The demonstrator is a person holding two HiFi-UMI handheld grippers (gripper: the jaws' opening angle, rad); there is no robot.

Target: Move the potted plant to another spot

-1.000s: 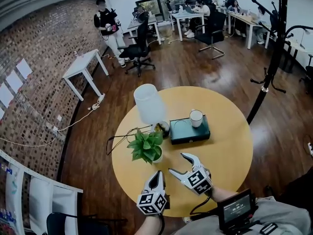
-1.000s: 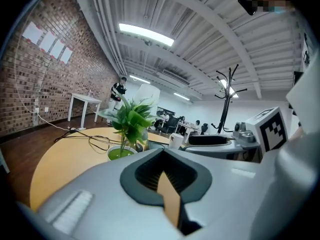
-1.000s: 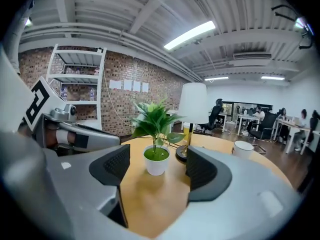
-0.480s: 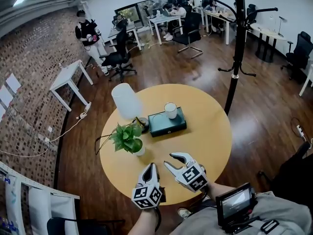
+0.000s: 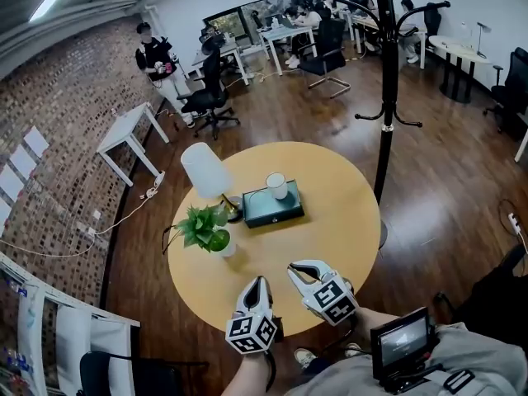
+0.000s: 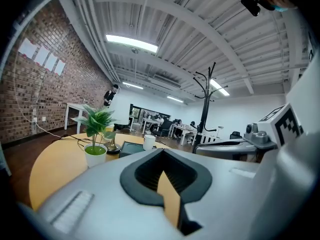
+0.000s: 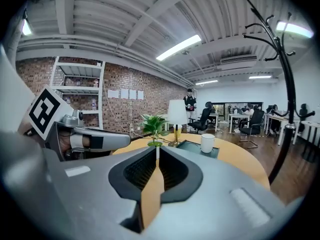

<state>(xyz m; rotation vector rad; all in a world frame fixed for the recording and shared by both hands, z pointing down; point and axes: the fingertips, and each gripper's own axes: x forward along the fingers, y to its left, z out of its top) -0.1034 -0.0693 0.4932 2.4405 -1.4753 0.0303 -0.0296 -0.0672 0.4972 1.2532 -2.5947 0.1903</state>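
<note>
The potted plant [image 5: 205, 228], green leaves in a small white pot, stands on the left part of the round yellow table [image 5: 330, 229]. It also shows in the left gripper view [image 6: 95, 134] and, farther off, in the right gripper view [image 7: 154, 124]. Both grippers hover over the table's near edge, well apart from the plant. My left gripper [image 5: 259, 282] is shut and empty. My right gripper [image 5: 297, 268] is closing its jaws; they meet with nothing between them.
A white-shaded lamp [image 5: 205, 170] stands just behind the plant, its cable trailing off the left edge. A dark green box [image 5: 272, 209] with a white cup [image 5: 276, 186] on it sits mid-table. A black coat rack [image 5: 386, 73] rises at the table's right.
Both grippers have drawn back from the plant toward the near edge of the table. The right jaws, open a second ago, have come together. The plant stays on the table.
</note>
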